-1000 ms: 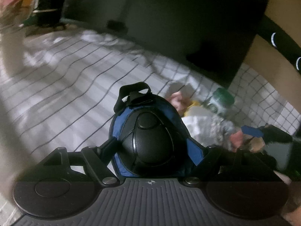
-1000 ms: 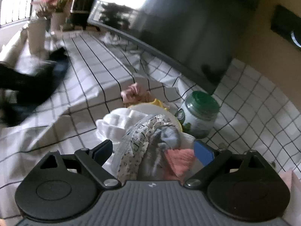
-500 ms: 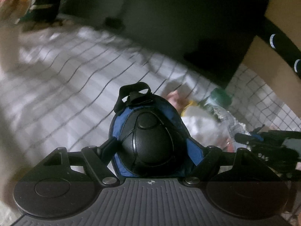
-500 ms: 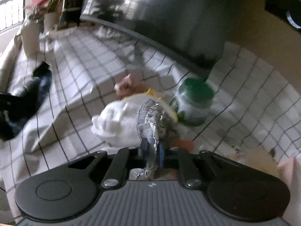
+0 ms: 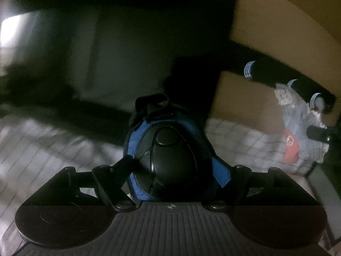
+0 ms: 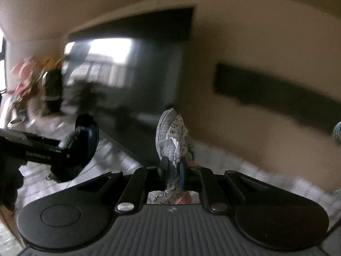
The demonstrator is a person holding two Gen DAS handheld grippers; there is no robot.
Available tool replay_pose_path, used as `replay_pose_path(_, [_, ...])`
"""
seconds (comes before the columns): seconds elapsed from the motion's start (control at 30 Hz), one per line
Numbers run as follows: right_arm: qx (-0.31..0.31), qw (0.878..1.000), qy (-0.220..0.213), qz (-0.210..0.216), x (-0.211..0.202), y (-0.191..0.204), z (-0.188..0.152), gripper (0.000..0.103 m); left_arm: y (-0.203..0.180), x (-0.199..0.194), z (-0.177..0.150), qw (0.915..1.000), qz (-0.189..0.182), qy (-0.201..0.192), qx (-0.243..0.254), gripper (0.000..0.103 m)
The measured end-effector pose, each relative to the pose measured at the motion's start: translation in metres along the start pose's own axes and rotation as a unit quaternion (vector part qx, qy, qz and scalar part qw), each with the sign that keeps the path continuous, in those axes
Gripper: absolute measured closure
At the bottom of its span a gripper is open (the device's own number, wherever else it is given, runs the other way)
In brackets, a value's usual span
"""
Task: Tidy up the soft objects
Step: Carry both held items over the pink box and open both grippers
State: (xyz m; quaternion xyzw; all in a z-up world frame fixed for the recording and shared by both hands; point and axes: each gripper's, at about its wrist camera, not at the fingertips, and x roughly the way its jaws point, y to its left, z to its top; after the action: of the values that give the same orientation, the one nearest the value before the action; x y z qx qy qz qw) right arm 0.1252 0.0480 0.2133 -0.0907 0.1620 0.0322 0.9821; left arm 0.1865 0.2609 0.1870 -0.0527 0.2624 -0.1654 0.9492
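Right gripper pinches patterned cloth; left gripper apparently clamps pouch

A white grid-checked cloth covers the blurred surface.

Black-and-blue pouch; grey, letter-printed white cloth; white black-gridded tablecloth.

A black-and-blue padded pouch sits clamped upright; a grey letter-printed cloth hangs pinched, raised above the checked surface.
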Motion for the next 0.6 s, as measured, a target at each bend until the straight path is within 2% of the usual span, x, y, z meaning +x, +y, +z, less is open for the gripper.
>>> replay_pose_path(0.17, [0.011, 0.997, -0.015, -0.069, -0.029, -0.052, 0.002, 0.093, -0.061, 0.022, 0.023, 0.9964, -0.05, -0.003, 0.068, 0.019])
replay_pose_path(0.33, [0.04, 0.991, -0.016, -0.128, -0.051, -0.104, -0.009, 0.093, -0.121, 0.044, 0.029, 0.9885, -0.115, 0.009, 0.098, 0.019])
replay_pose_path(0.43, [0.056, 0.985, -0.019, -0.159, -0.068, -0.135, -0.016, 0.093, -0.162, 0.064, 0.023, 0.9801, -0.162, 0.027, 0.112, 0.019])
replay_pose_path(0.6, [0.075, 0.979, -0.008, -0.191, -0.082, -0.164, -0.035, 0.093, -0.227, 0.116, -0.006, 0.9608, -0.228, 0.081, 0.135, 0.019])
